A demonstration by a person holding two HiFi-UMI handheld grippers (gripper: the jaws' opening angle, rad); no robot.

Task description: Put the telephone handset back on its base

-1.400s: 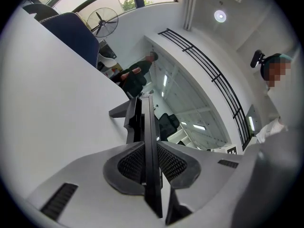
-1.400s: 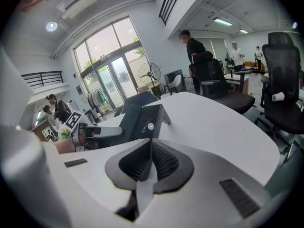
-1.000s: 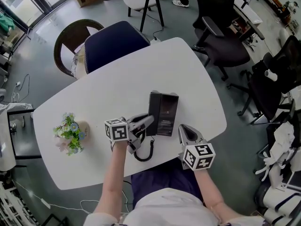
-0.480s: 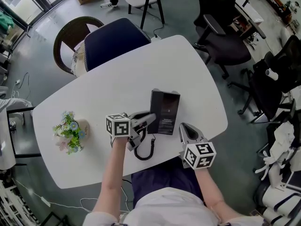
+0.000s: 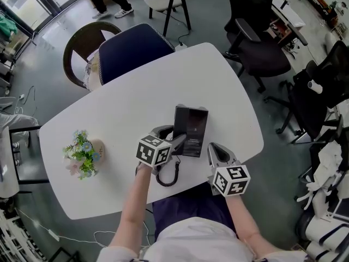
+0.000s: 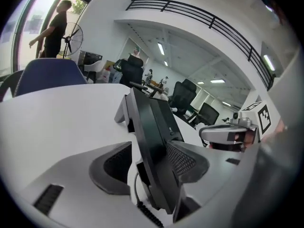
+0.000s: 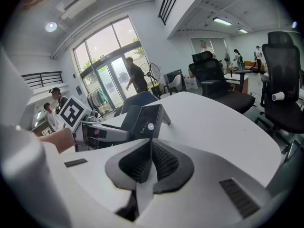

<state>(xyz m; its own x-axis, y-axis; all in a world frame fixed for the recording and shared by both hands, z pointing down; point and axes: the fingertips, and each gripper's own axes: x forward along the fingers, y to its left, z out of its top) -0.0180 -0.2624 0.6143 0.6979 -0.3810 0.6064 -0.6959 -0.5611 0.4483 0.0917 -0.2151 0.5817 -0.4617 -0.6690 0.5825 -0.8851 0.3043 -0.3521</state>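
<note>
Handling, as judged:
- black plastic telephone handset (image 6: pixel 145 146): rigid moulded bar, probably light, and smooth enough to slide under a loose pinch.
- Best hold is across the narrow mid-grip, pads on the two long flanks, clear of both bulged ends.
- The black coiled cord (image 5: pixel 170 178) will tug springily at its 6 o'clock end, so any lift should allow for that drag.
- It should take a short drop, but a crooked seating would leave it rocking.

Looks:
- Dark, matte, long and slim.
- It is seen edge-on in the left gripper view, running away from the camera toward 12 o'clock.
- No markings readable on it.

Where:
- The handset lies along the 9 o'clock side of the black rectangular phone base (image 5: pixel 193 125).
- The base sits on the white rounded table (image 5: pixel 136 91), toward the table's 6 o'clock edge.
- Whether the handset is fully down in its cradle I cannot tell; it looks close against the base.
- The cord loops on the tabletop at 7 o'clock of the base.

Tongs:
- left gripper (image 6: pixel 148 151): jaws have just been opening and stand wide.
- The handset is between them, with a visible gap at the 9 o'clock pad, so no squeeze on it.
- right gripper (image 7: pixel 151 146): jaws closed on each other, nothing between, resting at 5 o'clock of the base.

Task reads as near done.
</note>
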